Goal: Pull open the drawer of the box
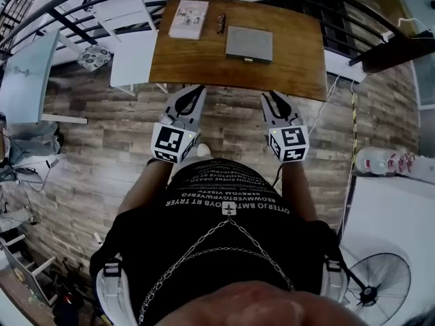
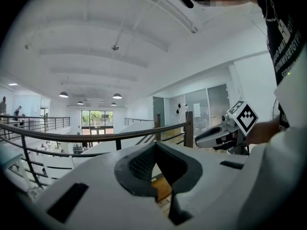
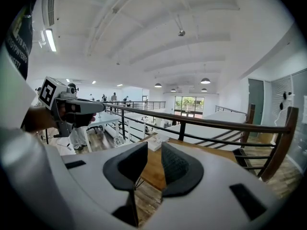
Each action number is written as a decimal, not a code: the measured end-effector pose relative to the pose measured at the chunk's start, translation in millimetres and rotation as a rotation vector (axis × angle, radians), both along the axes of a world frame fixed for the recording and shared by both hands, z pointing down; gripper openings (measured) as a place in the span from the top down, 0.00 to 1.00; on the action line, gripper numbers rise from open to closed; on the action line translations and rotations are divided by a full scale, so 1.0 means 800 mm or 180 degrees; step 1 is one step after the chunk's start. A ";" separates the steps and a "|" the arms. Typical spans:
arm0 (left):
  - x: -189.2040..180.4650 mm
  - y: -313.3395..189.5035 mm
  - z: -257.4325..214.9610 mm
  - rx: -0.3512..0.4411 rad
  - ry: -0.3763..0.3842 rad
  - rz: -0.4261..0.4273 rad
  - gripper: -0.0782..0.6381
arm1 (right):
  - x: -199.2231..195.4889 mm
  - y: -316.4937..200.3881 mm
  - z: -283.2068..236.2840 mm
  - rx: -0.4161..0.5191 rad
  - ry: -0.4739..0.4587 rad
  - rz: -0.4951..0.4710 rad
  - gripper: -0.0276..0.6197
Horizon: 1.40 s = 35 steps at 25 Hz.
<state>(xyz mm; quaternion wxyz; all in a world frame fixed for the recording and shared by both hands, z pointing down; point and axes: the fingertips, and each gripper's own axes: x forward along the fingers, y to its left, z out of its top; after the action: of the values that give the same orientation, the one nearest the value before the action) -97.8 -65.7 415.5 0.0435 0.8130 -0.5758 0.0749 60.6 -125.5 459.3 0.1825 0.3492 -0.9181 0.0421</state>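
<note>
You hold both tongs side by side above the plank floor (image 1: 102, 148), just short of the near edge of the wooden table (image 1: 299, 66). The left gripper (image 1: 197, 90) is clenched, its tips meeting on nothing. The right gripper (image 1: 272, 95) is released, its jaws apart and empty. The box (image 1: 249, 44) — flat and grey — lies on the table ahead, well apart from both, with glasses (image 1: 221, 23) and a white booklet (image 1: 188, 19) to its left.

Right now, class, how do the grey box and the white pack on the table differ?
The grey box is plain, the white pack printed. The grey box lies near the middle of the table, the white pack by its far left corner. The grey box has a small pull on its near edge, the white pack none. Both lie flat.
</note>
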 end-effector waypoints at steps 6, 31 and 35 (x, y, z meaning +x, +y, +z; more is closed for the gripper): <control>-0.033 -0.023 -0.001 0.0040 -0.0048 0.0018 0.88 | -0.028 -0.023 -0.004 0.0039 0.0030 0.0052 0.82; -0.081 -0.035 -0.007 0.0214 0.0079 0.0475 0.88 | -0.080 0.006 -0.018 0.0143 0.0260 0.0379 0.82; -0.064 -0.033 0.002 0.0186 0.0079 0.0559 0.88 | -0.059 0.008 -0.013 0.0117 0.0245 0.0487 0.82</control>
<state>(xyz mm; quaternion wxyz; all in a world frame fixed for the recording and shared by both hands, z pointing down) -149.0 -91.8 417.1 0.0201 0.8622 -0.5036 0.0516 13.0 -119.0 449.2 0.2075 0.4230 -0.8817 0.0256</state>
